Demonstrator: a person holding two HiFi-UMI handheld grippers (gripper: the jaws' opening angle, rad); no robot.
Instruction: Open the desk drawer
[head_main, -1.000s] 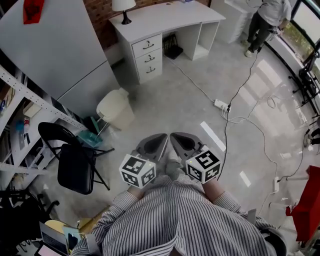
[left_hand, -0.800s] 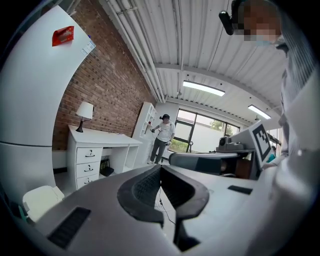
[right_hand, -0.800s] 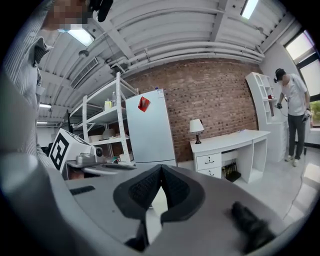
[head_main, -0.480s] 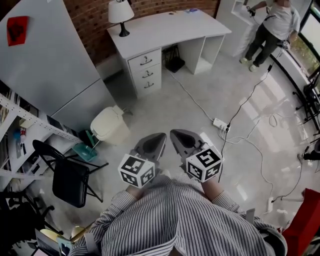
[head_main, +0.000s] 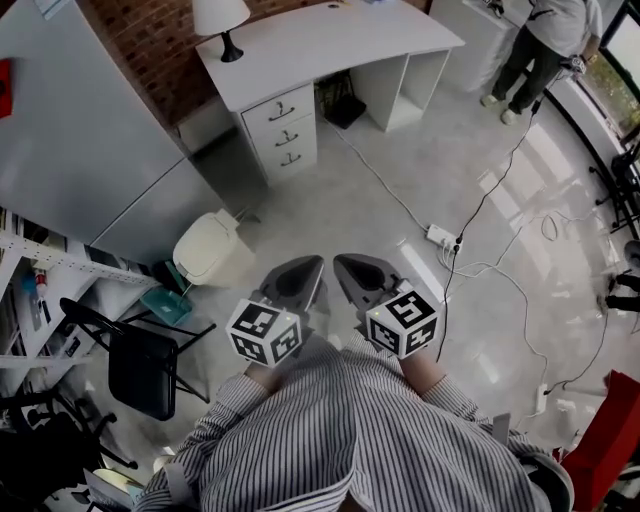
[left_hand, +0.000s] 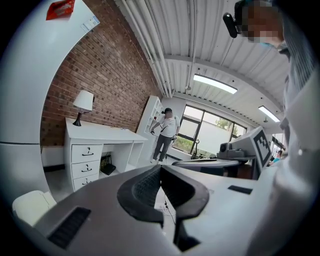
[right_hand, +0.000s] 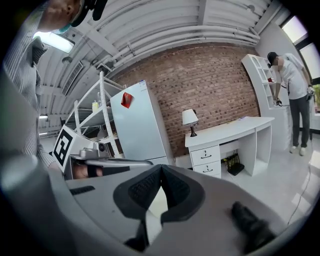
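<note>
Holds the left gripper and the right gripper side by side just ahead of the chest, close together, marker cubes toward the body, noses aimed forward and a little down. Grips both from behind with bent elbows in striped sleeves, forearms drawn in near the torso. Shows both sets of jaws clenched tip to tip in the gripper views, with nothing caught between the pads. Points the pair across open pale floor toward the white desk, well apart from either gripper. Finds the desk drawer at the top of a stack of three under the desk's left end in the head view, all three fronts flush and shut. Sets a table lamp on the desktop above that stack, against a brick wall. Puts a cream lidded bin on the floor to the left of the left gripper, a large white cabinet behind it, and a black folding chair lower left. Leaves a power strip with trailing cables on the floor to the right, and another person standing beyond the desk's far end.
</note>
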